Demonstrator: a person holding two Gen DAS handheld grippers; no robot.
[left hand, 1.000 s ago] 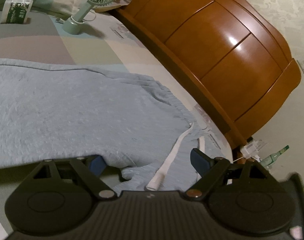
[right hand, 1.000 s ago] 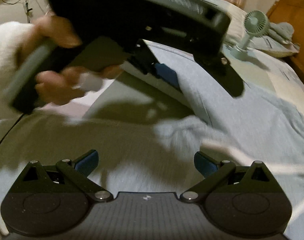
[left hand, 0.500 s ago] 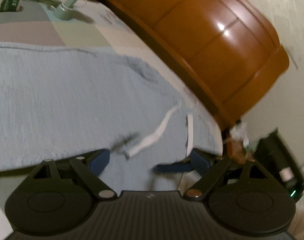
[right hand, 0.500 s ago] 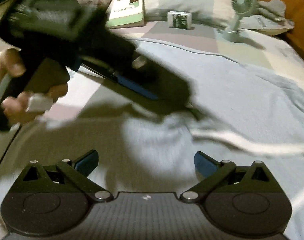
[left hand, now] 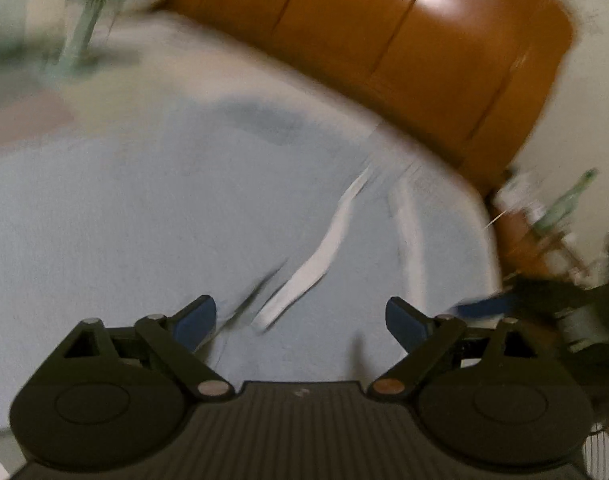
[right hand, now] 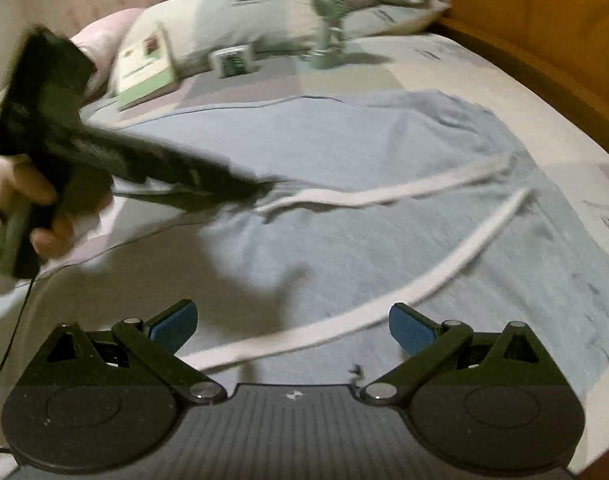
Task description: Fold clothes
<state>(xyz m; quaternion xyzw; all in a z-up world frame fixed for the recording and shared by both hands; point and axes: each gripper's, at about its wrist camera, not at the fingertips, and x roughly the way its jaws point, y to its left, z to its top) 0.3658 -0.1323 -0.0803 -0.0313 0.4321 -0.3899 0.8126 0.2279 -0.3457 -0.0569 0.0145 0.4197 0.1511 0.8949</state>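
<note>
Left tongs (left hand: pixel 300 320): in their own view the blue pads sit wide apart at the bottom of the frame with nothing between them, hanging over the garment. In the right wrist view they show at the left of the frame (right hand: pixel 260 190), blurred, with the tips at the garment's folded edge; whether cloth is caught there cannot be told from that view.
Person's hand (right hand: pixel 44 216): far left of the right wrist view, wrapped round the handle of the left tongs.
Book (right hand: pixel 144 66): upper left of the right wrist view, lying on the bed near the pillows.
Small box (right hand: pixel 234 62): upper centre-left, on the bedcover just right of the book.
Garment (right hand: pixel 344 152): a light blue-grey piece spread flat on the bed (right hand: pixel 464 68), filling the middle of both views (left hand: pixel 144 208).
Drawstrings (right hand: pixel 384 196): two white cords lying across the garment, running from the upper right down toward the lower left; one passes between the pads of the right tongs.
Fan (right hand: pixel 330 12): small green one standing upright, upper centre of the right wrist view, well beyond the garment.
Right tongs (right hand: pixel 292 322): spread wide, bottom of frame, gripping nothing.
Wooden bed frame (left hand: pixel 424 48): upper right, edging the mattress.
</note>
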